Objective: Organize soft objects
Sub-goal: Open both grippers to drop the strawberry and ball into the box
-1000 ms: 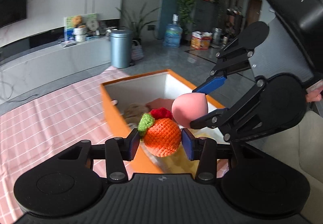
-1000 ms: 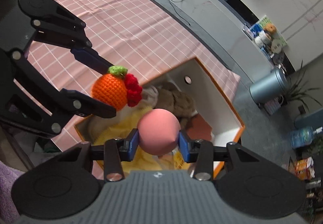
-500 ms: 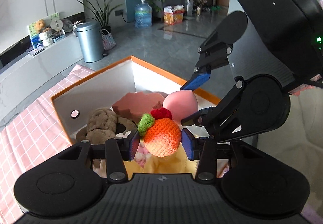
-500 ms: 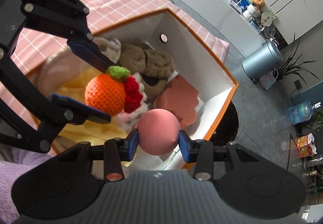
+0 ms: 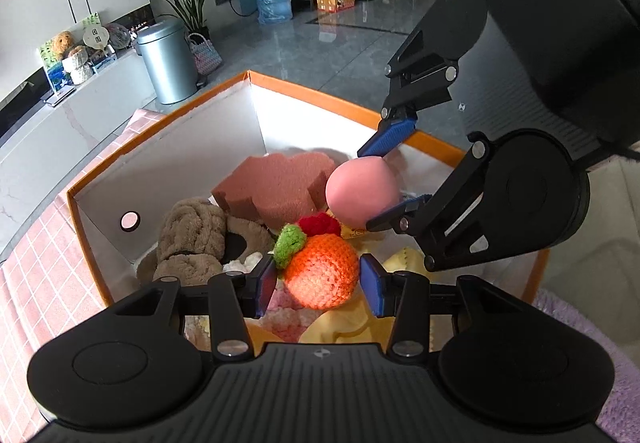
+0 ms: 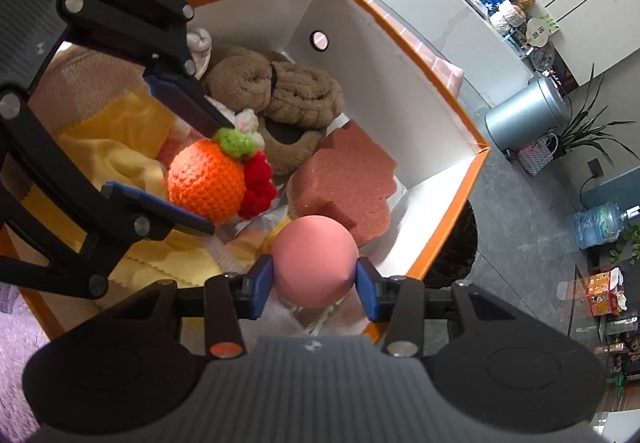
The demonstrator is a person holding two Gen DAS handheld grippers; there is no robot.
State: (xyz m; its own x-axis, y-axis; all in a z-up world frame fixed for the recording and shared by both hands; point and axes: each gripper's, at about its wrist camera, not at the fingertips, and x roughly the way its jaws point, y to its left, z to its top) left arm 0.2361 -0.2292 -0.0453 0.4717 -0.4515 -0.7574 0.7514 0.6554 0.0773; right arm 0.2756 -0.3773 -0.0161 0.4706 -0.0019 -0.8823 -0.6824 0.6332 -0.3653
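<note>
Sitting at the left on the pink checked tablecloth (image 5: 44,275), the orange-rimmed white cardboard box (image 5: 180,147) is holding a heap of soft things: a brown knotted plush toy (image 5: 192,239) is lying against its left wall, a reddish-brown foam sponge block (image 5: 276,183) is resting just beside it toward the middle, and a yellow cloth (image 5: 344,323) is spreading along the near side. Hovering over the box's middle, the left gripper (image 5: 318,279) is pinching a crocheted orange fruit with a green and red tuft (image 5: 320,271) between its blue pads. Further right, the right gripper (image 6: 316,279) is squeezing a smooth pink foam ball (image 6: 316,259) between its fingers, above the box's right corner and just beside the sponge block.
</note>
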